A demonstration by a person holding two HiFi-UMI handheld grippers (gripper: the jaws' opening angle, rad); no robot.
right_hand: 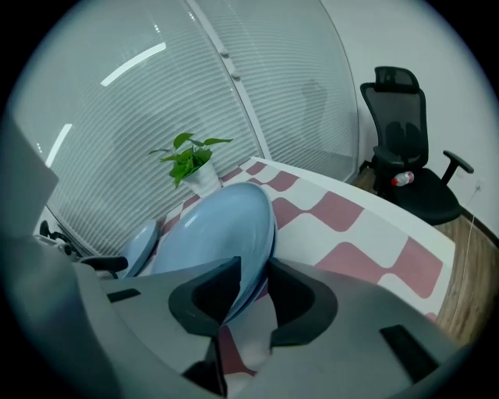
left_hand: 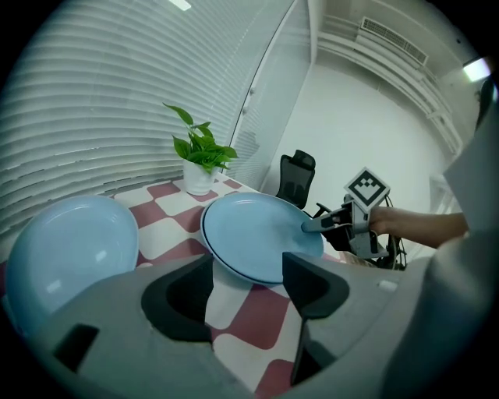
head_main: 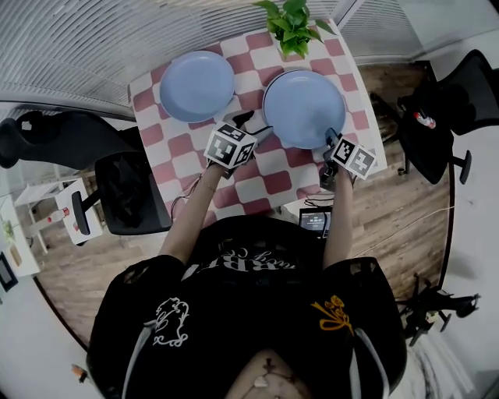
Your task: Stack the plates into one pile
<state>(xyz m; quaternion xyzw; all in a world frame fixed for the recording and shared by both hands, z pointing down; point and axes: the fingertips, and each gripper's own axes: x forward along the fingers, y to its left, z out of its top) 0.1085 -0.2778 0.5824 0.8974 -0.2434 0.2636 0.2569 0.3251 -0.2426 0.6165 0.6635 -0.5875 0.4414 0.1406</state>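
Note:
Two pale blue plates lie on the red-and-white checked table (head_main: 265, 175). One plate (head_main: 196, 84) rests alone at the left. The right plate (head_main: 304, 107) has a second rim showing beneath it (right_hand: 273, 234). My right gripper (head_main: 331, 142) is at that plate's near right edge. Its jaws (right_hand: 253, 273) straddle the rim, slightly parted, and the pads do not press on it. My left gripper (head_main: 253, 125) hovers over the table between the two plates. It is open (left_hand: 249, 273) with nothing between its fingers, and the right plate's edge (left_hand: 261, 234) lies just beyond them.
A potted green plant (head_main: 292, 23) stands at the table's far edge behind the right plate. Black office chairs stand to the left (head_main: 125, 191) and to the right (head_main: 437, 125) of the table. A small screen device (head_main: 316, 220) sits below the near table edge.

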